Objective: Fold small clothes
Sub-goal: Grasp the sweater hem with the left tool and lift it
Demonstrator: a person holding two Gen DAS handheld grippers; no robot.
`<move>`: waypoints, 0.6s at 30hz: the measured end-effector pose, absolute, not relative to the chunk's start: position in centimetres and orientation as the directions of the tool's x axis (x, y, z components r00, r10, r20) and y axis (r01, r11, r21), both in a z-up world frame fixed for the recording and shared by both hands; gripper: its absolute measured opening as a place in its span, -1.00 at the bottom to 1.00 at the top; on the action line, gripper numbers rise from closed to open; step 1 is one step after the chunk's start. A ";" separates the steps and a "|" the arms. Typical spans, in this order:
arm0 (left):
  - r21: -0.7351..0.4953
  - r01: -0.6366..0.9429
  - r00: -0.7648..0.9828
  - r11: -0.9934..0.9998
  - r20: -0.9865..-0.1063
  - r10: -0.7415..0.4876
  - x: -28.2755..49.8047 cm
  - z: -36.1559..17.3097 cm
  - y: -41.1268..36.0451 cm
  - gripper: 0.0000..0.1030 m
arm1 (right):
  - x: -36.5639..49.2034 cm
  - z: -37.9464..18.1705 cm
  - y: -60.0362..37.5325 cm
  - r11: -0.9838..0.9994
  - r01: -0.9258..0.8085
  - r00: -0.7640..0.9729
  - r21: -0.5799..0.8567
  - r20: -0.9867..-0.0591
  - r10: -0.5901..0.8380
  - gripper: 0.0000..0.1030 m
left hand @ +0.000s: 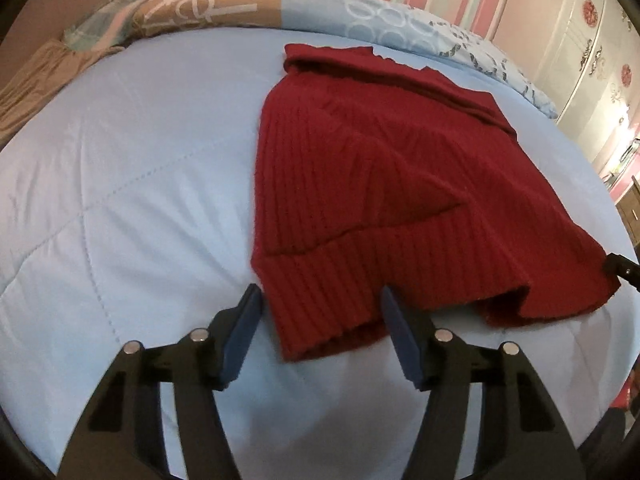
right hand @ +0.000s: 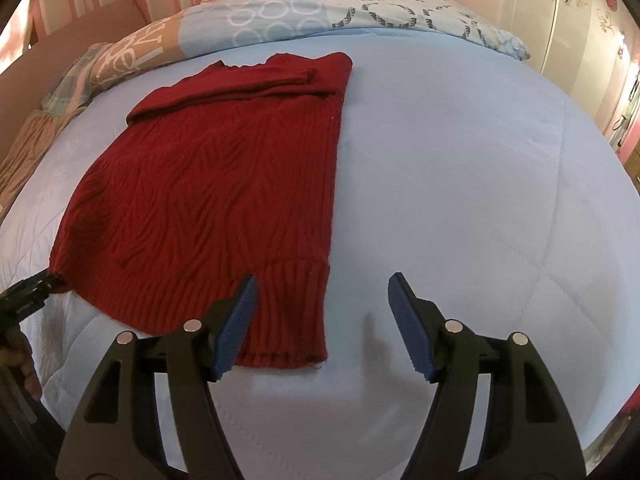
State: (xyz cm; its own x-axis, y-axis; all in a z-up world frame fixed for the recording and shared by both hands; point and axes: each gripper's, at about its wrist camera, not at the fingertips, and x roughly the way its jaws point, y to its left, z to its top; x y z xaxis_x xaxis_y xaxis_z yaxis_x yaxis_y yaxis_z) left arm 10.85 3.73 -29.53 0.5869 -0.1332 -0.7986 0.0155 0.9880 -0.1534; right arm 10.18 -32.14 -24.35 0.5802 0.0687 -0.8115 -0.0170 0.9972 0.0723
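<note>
Left gripper (left hand: 318, 304): fingers spread, astride the hem corner of the red sweater (left hand: 360, 184), lower centre. Right gripper (right hand: 322, 294): fingers spread, over the other hem corner. Step, as judged: hem grasp before folding upward; next move needs both closing. Blue quilt (left hand: 120, 200) beneath; patterned pillows (right hand: 280, 16) at top, no obstruction.

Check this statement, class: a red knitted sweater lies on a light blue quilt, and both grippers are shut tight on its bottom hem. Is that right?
Not quite. The red knitted sweater does lie on the light blue quilt, but neither gripper is shut on the hem. The left gripper and the right gripper are both open, as each wrist view shows, with the hem lying loose between or beside their fingers.
</note>
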 end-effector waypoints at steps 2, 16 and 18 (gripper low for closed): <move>-0.174 0.001 0.592 0.985 -0.794 -0.141 10.9 -29.5 3.8 -0.01 | 10.2 -24.4 -32.1 0.997 -0.020 0.580 0.072 -0.812 0.070 0.35; -0.171 -0.019 0.619 0.985 -0.776 -0.123 10.2 -27.6 5.4 -0.66 | 10.2 -25.0 -31.6 0.996 -0.034 0.567 0.081 -0.819 0.085 0.35; -0.133 -0.021 0.623 0.991 -0.777 -0.091 10.0 -27.1 5.9 -0.67 | 10.2 -25.1 -31.7 0.996 -0.034 0.566 0.077 -0.820 0.083 0.35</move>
